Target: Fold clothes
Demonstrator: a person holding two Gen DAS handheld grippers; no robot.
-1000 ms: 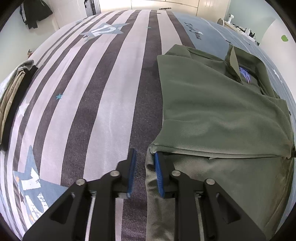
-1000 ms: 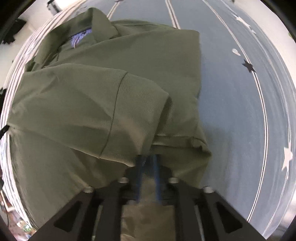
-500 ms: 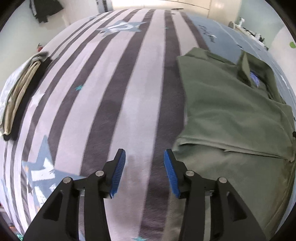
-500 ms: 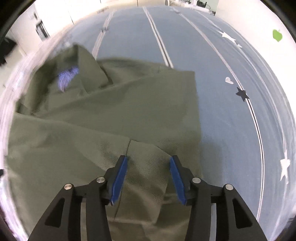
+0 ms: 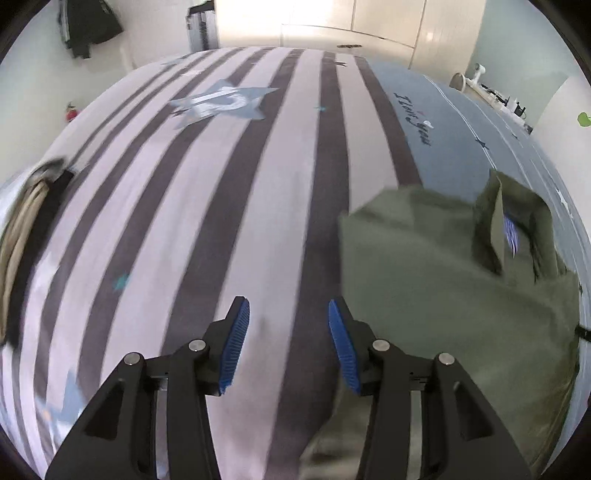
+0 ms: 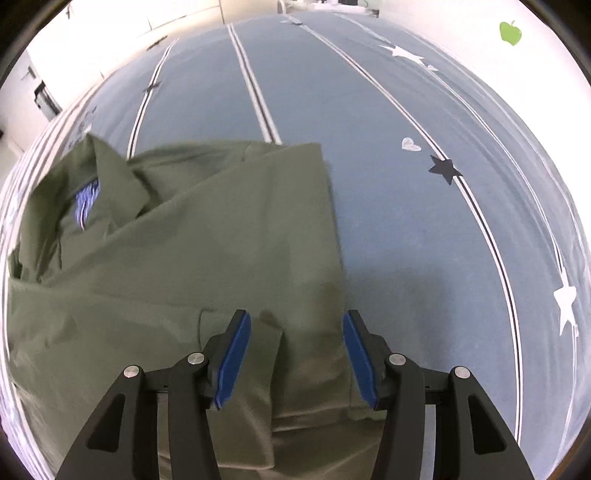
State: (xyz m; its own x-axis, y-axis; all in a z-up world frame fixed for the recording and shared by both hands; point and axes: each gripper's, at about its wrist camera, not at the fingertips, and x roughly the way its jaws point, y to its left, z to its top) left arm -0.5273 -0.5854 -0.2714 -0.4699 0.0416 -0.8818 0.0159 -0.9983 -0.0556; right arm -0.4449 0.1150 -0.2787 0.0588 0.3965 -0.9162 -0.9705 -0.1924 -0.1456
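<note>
An olive green collared shirt (image 5: 443, 291) lies partly folded on the bed, its collar with a blue striped label (image 5: 511, 236) at the far right. My left gripper (image 5: 288, 332) is open above the striped sheet, just left of the shirt's folded edge, nothing between its blue pads. In the right wrist view the same shirt (image 6: 177, 258) fills the left half, sleeves folded in. My right gripper (image 6: 297, 347) hovers over the shirt's near right edge; its jaws are opening and the pads stand clear of the cloth.
The bed cover (image 5: 229, 206) is pink and dark striped on the left and plain blue (image 6: 424, 221) with stars on the right. A stack of folded clothes (image 5: 26, 236) lies at the bed's left edge. Dark clothing (image 5: 86, 26) hangs on the far wall.
Both grippers let go of the shirt and opened. The left one moved left off the shirt's edge, over the striped sheet. The right one drew back along the shirt's right edge.
</note>
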